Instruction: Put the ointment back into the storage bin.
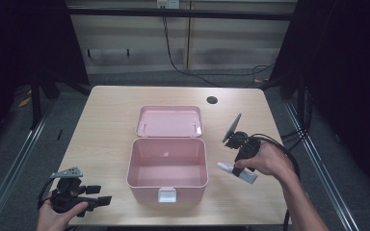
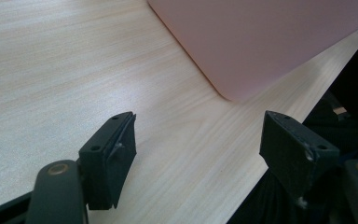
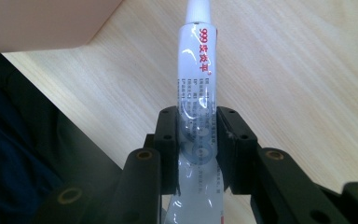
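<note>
High view: a pink box [image 1: 167, 163] stands open at the middle of the wooden bench [image 1: 106, 115], its lid [image 1: 169, 121] folded flat behind it and a white latch [image 1: 167, 194] on the front wall. The interior appears bare. The right gripper [image 1: 241, 156], held in the person's right hand [image 1: 265, 161], sits just to the right of the box. A white tube [image 1: 238, 173] is clamped in it, cap end pointing toward the box wall, the tube lying roughly level and close above the bench surface; whether it touches the surface cannot be told. The left gripper [image 1: 99, 195] is held in the left hand [image 1: 60, 211] at the near left corner of the bench, well apart from the box, pointing right.

Left gripper view: the jaws stand wide apart with nothing between them. Bare bench [image 2: 74, 70] lies beneath, and a rounded corner of the pink box [image 2: 261, 42] shows ahead.

Right gripper view: the jaws are closed on the tube [image 3: 196, 88], the pads pressing its lower body from both sides. The tube carries red "999" print and small grey text, with its white cap [image 3: 199, 10] pointing away from the gripper. The bench [image 3: 298, 70] lies behind it, and an edge of the pink box [image 3: 42, 23] shows at the upper left.
</note>
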